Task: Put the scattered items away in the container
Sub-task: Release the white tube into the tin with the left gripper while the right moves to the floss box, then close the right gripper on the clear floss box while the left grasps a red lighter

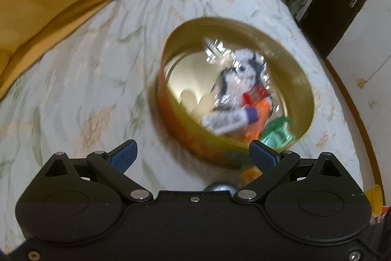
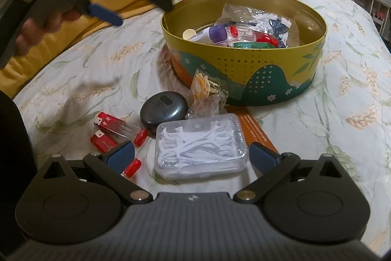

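Resting on the bed [image 2: 330,99]: round tin [image 2: 244,70], holding a tube [image 2: 207,34] and packets. Beside it, outside: floss-pick box [image 2: 200,146], dark case [image 2: 163,109], two lighters [image 2: 114,129]. Right gripper [image 2: 191,157], jaws apart, empty, flanks the box. Left gripper [image 1: 193,154], jaws apart, empty, near the tin's rim.

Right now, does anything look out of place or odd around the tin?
Nothing is spilled or damaged. Several items lie on the bed outside the tin: the floss pick box, dark round case, red lighters and a small plastic bag leaning against the tin.
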`<state>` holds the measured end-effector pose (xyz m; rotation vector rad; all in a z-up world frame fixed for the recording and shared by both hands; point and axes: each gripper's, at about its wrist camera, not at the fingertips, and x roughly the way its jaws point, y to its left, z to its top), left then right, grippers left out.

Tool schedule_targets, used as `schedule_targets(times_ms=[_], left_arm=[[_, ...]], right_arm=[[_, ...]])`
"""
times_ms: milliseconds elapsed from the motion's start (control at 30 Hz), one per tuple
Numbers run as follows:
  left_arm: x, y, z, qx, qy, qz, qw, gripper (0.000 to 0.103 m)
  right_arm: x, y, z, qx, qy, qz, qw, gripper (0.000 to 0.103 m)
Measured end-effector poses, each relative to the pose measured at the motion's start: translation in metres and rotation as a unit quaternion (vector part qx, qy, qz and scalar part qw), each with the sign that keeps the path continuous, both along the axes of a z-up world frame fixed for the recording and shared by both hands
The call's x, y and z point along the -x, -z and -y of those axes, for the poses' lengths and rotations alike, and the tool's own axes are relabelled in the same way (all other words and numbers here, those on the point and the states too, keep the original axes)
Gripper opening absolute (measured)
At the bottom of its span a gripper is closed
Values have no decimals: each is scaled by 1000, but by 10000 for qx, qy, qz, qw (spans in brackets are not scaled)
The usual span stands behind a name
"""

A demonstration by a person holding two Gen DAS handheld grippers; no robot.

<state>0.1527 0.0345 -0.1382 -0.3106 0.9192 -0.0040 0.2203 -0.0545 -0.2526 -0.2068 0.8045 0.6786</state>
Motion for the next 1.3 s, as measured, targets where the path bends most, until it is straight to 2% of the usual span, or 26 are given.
schedule_targets(times_ms=[200,467,533,667,733,967,1300], left_arm=[[23,13,-5,170,-69,-127,9998,98],[42,12,-3,199,-132,-56,9997,98],[47,14,-3,201,-145,-61,9997,98],[58,17,-3,240,-183,-119,9995,98],[62,18,-2,238,-182,-121,9995,98],[75,22,6,226,-89,-190,9995,98],[90,37,34,62,136,-440,9989,98]], right_arm=[[-2,2,-2,58,-6,5,10000,103],[-7,7,-7,139,-8,13,9999,102],[-7,9,-8,178,4,8,9998,101],[-10,13,-8,299,59,-68,9995,86],[-10,14,-7,272,93,-103,9995,86],[-13,6,11,-328,418,-429,9977,86],[-11,-15,35,-754,886,-289,9928,86]])
